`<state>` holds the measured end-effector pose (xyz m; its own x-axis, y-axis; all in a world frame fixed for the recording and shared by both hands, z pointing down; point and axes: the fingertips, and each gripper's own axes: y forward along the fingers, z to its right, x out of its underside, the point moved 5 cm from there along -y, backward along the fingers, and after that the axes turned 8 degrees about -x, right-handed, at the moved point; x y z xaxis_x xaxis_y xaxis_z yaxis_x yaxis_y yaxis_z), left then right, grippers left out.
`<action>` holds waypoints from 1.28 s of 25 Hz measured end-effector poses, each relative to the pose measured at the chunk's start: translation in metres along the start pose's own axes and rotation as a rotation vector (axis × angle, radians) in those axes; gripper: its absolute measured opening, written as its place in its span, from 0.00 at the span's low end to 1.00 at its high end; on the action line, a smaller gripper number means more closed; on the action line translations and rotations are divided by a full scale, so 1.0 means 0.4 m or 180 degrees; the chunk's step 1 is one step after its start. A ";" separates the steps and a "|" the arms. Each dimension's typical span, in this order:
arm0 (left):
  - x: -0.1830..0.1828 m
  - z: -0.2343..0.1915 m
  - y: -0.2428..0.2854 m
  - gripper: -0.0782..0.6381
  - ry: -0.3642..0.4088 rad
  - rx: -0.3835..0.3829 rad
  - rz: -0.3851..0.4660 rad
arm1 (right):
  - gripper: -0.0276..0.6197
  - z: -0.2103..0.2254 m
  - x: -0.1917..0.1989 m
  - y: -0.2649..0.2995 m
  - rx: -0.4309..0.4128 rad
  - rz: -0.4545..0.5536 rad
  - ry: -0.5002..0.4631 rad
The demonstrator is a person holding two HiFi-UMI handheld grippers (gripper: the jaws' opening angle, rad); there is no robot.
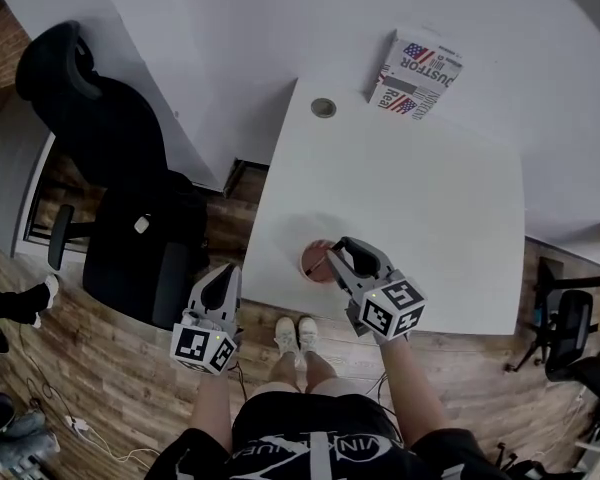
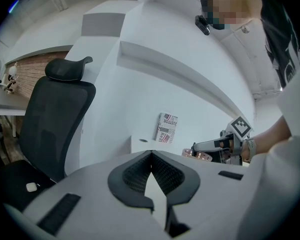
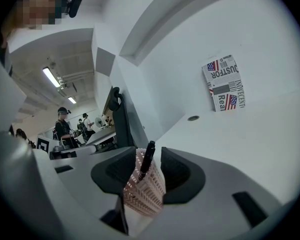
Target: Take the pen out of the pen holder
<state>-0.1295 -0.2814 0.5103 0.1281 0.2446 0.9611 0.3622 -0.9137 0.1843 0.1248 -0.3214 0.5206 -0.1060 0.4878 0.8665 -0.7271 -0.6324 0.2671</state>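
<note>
A pink-and-white lattice pen holder stands near the front edge of the white table. In the right gripper view, the holder sits between the jaws, and a black pen stands upright in it. My right gripper is open, its pads close on either side of the holder; I see no squeeze. My left gripper hangs off the table's left edge, shut on nothing. Its tips meet in the left gripper view, which also shows the holder at the right.
A printed box leans against the wall at the table's far edge, with a round cable grommet to its left. A black office chair stands left of the table. People stand far off in the right gripper view.
</note>
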 end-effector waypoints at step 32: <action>-0.010 0.025 0.004 0.13 -0.0037 -0.0059 0.0014 | 0.12 -0.013 -0.067 -0.029 0.0011 0.0384 -0.0254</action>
<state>-0.1203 -0.2805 0.5047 0.1404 0.2442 0.9595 0.3445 -0.9206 0.1839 0.1324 -0.3241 0.4922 -0.1382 0.3586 0.9232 -0.7100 -0.6858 0.1601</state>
